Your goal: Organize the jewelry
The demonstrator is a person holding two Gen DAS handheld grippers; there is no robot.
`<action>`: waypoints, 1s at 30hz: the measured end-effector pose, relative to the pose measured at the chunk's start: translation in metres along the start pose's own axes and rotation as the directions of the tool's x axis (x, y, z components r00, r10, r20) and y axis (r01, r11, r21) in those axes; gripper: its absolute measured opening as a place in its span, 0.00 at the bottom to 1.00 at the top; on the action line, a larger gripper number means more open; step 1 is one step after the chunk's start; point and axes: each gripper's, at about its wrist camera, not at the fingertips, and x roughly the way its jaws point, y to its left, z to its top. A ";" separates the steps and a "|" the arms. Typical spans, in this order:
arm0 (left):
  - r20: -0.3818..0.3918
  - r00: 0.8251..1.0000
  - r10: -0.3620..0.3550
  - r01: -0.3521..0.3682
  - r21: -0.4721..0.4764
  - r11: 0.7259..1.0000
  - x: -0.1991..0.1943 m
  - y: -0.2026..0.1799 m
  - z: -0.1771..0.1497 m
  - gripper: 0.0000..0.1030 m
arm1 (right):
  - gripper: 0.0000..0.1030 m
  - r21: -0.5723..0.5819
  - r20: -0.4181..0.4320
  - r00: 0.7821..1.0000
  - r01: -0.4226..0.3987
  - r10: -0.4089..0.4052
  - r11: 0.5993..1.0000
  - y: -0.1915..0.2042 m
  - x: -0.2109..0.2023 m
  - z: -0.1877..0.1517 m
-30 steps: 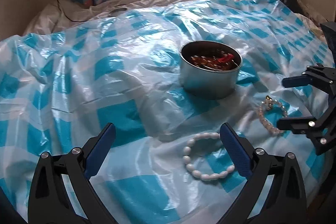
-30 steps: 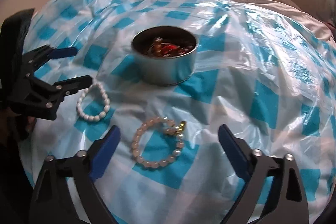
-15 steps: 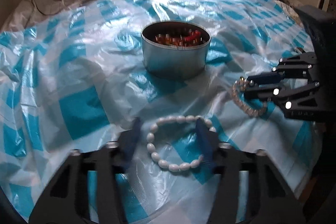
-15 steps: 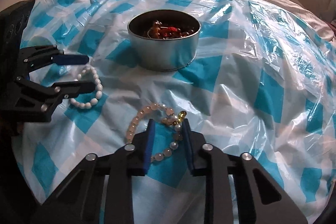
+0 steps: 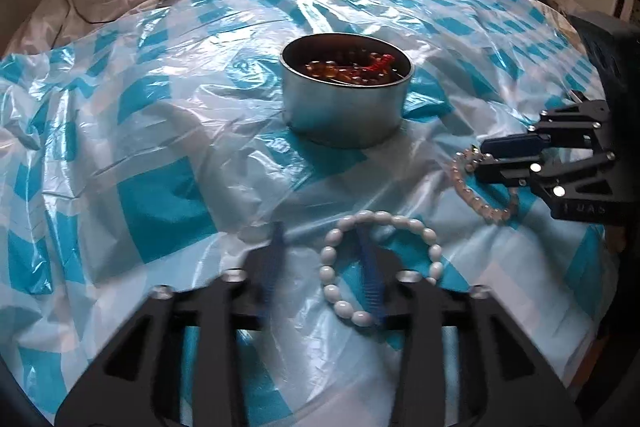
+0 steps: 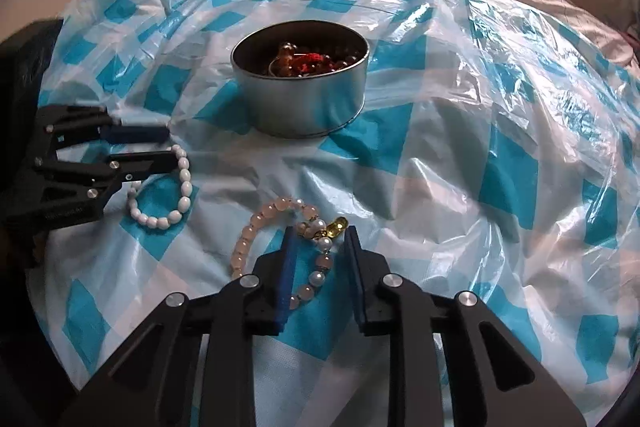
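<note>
Both claws are being narrowed around bracelets near the tin (image 5: 346, 107).
The left claw (image 5: 320, 263) is being closed, not yet clenched, across the white bracelet's (image 5: 380, 267) rim; the right claw (image 6: 319, 263) likewise over the pink bracelet (image 6: 276, 243).

White bead bracelet (image 5: 380, 267), pink bracelet (image 6: 276, 243) flat near bead-filled tin (image 6: 300, 87)

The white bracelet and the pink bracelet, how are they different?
The white bracelet has long oval beads; the pink bracelet has round ones. The pink bracelet carries a gold charm; the white bracelet is plain. Both lie on the checked plastic sheet, each with a claw around one side.
</note>
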 end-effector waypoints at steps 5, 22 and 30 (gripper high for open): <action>-0.024 1.000 -0.019 0.020 0.021 1.000 0.001 -0.004 0.000 0.07 | 0.08 0.050 0.025 0.999 -0.047 0.046 0.998 -0.007 -0.005 0.001; -0.006 0.999 0.039 -0.039 -0.056 0.998 0.001 0.011 0.003 0.23 | 0.44 0.132 0.075 0.995 -0.079 0.069 0.988 -0.022 -0.013 0.007; -0.027 0.998 0.061 -0.063 -0.075 0.995 0.007 0.013 0.001 0.54 | 0.38 -0.009 0.021 0.999 0.038 -0.038 0.999 0.000 0.002 0.000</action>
